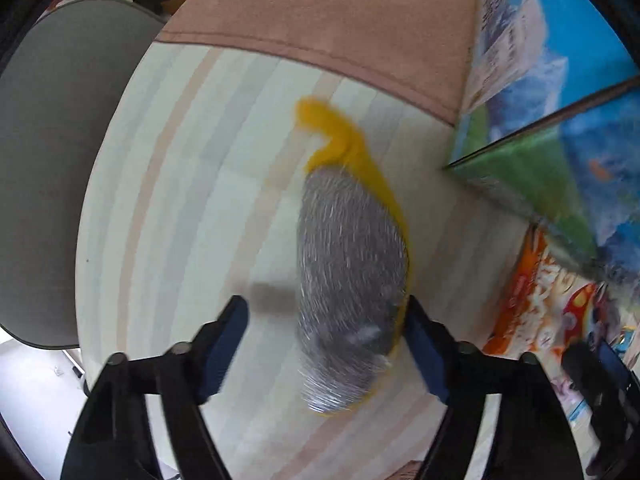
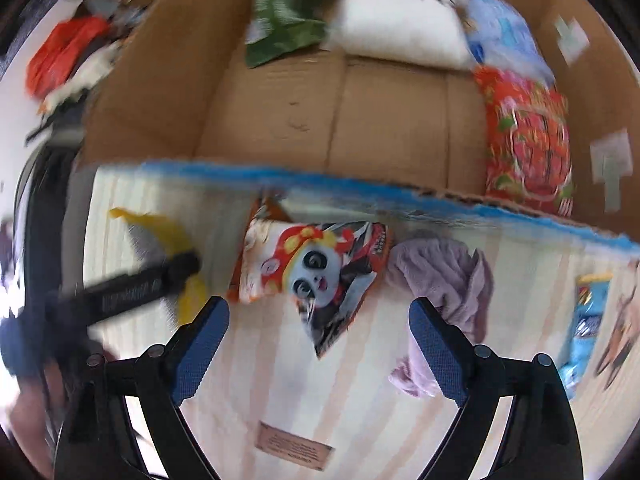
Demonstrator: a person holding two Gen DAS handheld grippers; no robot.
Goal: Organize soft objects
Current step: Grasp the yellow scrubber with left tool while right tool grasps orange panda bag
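My left gripper (image 1: 324,344) is open over a grey and yellow scrubbing sponge (image 1: 352,272) that lies on the striped cloth; the sponge sits between the fingers, against the right one. My right gripper (image 2: 320,340) is open and empty above a panda-print snack bag (image 2: 316,276). A crumpled lilac cloth (image 2: 444,284) lies by its right finger. The sponge (image 2: 176,240) and the left gripper's arm show at the left of the right wrist view. Behind stands an open cardboard box (image 2: 280,120) holding a white pillow (image 2: 400,28), a green leafy pouch (image 2: 288,20), a red bag (image 2: 528,136) and a blue pack (image 2: 504,28).
The table carries a striped cloth (image 1: 192,168) with a brown band at the far end. A grey chair (image 1: 60,160) stands left of it. The box's blue printed wall (image 1: 560,100) rises on the right. A light blue packet (image 2: 588,320) lies at the right of the table.
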